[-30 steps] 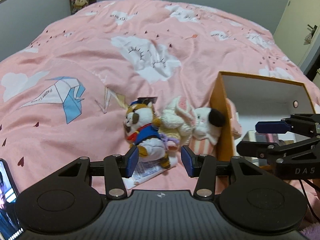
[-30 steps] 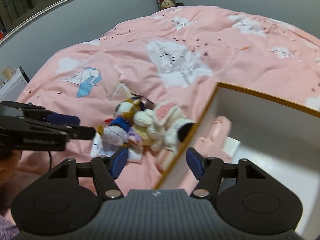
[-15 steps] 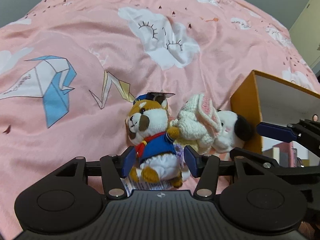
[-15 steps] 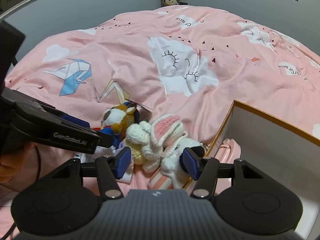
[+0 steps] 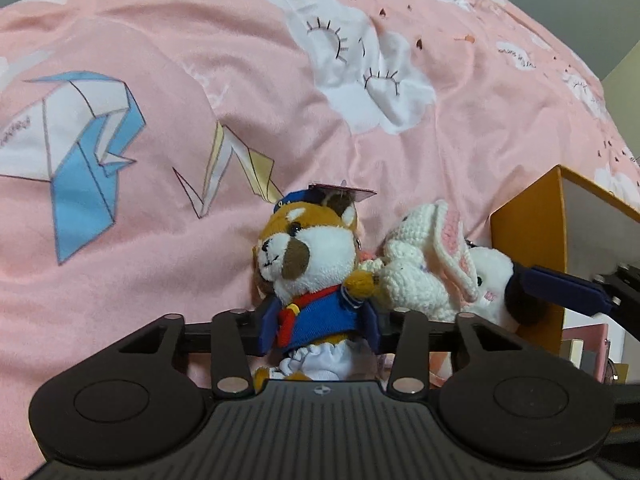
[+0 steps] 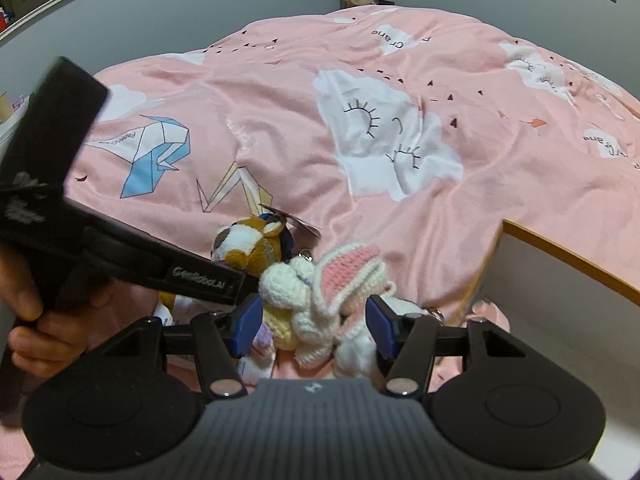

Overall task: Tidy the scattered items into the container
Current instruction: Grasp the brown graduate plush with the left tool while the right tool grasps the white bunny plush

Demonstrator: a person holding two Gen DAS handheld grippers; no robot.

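In the orange box (image 5: pixel 528 264), a pink item (image 5: pixel 588 344); plush toys (image 5: pixel 420 276) outside

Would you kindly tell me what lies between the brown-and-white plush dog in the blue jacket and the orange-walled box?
The crocheted white rabbit with pink ears lies between the plush dog and the box, beside a white plush; the left wrist view shows it.

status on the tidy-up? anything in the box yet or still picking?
Done: some pink items already lie in the orange box; what they are is unclear.
In hand: the left gripper is closing around the fox plush; the right gripper straddles the crocheted bunny, jaws open.
Left: both toys and the white plush are on the pink duvet, outside the box.
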